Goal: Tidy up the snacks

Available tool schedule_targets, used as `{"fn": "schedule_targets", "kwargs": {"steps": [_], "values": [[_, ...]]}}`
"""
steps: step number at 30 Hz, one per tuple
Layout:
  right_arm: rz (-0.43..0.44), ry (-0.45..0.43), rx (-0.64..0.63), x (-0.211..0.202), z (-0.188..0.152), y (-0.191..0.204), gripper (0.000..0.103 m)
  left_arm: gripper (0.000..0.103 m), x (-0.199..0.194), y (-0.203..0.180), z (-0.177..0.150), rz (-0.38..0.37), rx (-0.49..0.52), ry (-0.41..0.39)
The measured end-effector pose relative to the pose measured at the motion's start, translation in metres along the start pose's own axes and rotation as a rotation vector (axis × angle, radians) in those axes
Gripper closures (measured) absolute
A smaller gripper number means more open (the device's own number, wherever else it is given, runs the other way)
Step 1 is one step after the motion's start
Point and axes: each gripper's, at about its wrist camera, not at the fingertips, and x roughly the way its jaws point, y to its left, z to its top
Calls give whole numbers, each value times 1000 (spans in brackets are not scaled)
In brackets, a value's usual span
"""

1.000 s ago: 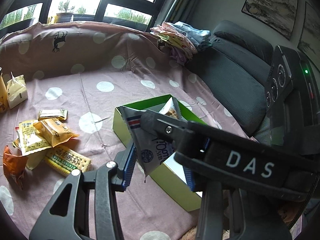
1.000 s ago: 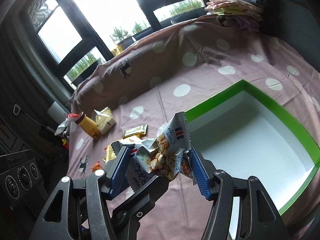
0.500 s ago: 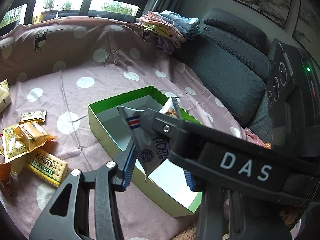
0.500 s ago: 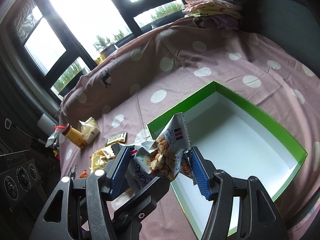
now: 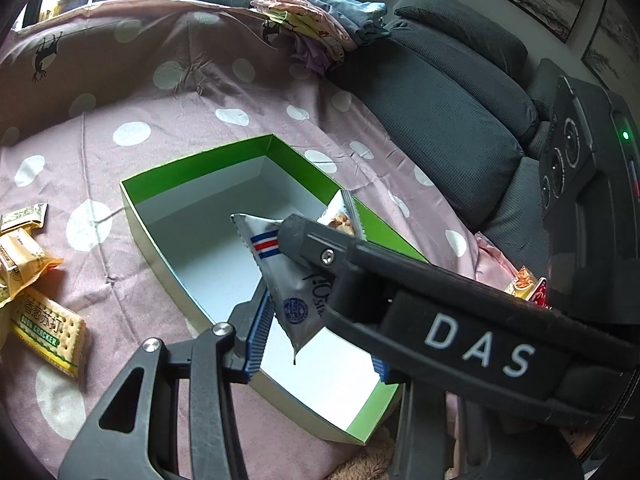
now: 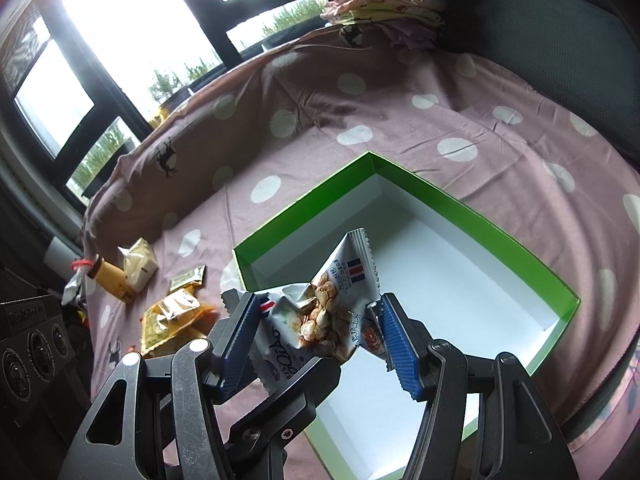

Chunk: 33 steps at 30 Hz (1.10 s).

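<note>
Snack packet of silver foil (image 6: 320, 312), gripped by both grippers' blue jaws, hangs at frame centre over the green-rimmed white box (image 6: 472, 208).

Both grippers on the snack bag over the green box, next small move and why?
Probably lower it a little, then let go: the snack bag, gripped by the left gripper and right gripper, hangs above the white floor of the empty green box.

- Your left wrist view looks steeply down, close over the open green-walled, white-floored cardboard box (image 5: 192, 174), facing the dark grey sofa (image 5: 452, 120).
- Your right wrist view looks down similarly, facing the windows (image 6: 132, 36).
- Both share the box and the pink polka-dot sheet (image 5: 192, 92).
</note>
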Motion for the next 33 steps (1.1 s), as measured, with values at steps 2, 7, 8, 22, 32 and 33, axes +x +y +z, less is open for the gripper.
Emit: {"fn": "schedule_targets", "kwargs": {"steps": [2,7,8,22,32,33], "values": [[-15,15,15,5,1,-7,39,62,8,0,1,-10,-3,23],[-39,45,48,13,2,-21,39,62,25,-3,3,-24,-1,83],[-43,50,54,15,2,-24,39,62,28,-3,3,-23,-2,94],[-94,106,118,29,-2,-50,39,57,51,0,-2,-35,-55,188],[-108,33,133,14,2,-45,32,23,6,3,-2,47,-37,46],[-108,26,129,13,2,-43,29,22,-2,7,-2,52,-46,27]]}}
